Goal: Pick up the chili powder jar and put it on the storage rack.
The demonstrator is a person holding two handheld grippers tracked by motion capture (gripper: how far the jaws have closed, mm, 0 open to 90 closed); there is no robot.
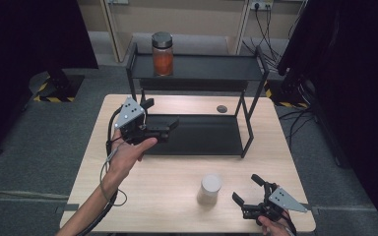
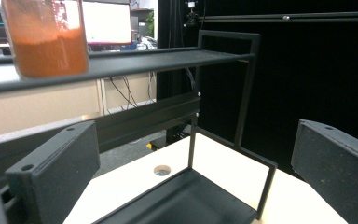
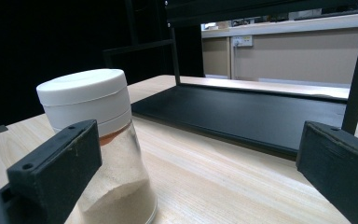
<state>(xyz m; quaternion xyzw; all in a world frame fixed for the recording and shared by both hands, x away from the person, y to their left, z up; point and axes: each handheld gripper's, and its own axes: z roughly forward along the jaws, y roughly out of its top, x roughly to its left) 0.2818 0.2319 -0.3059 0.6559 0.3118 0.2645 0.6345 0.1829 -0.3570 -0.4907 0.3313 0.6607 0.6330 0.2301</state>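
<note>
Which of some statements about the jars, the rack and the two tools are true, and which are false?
1. The orange jar stands on the rack's top shelf. True.
2. The white-lidded jar is on the bottom shelf. False: it stands on the table.
3. The right tool grips the white-lidded jar. False: it is open beside it.
4. The left tool is open, holding nothing. True.

A lab: black curtains (image 1: 24,29), trailing cables (image 1: 268,29)
</note>
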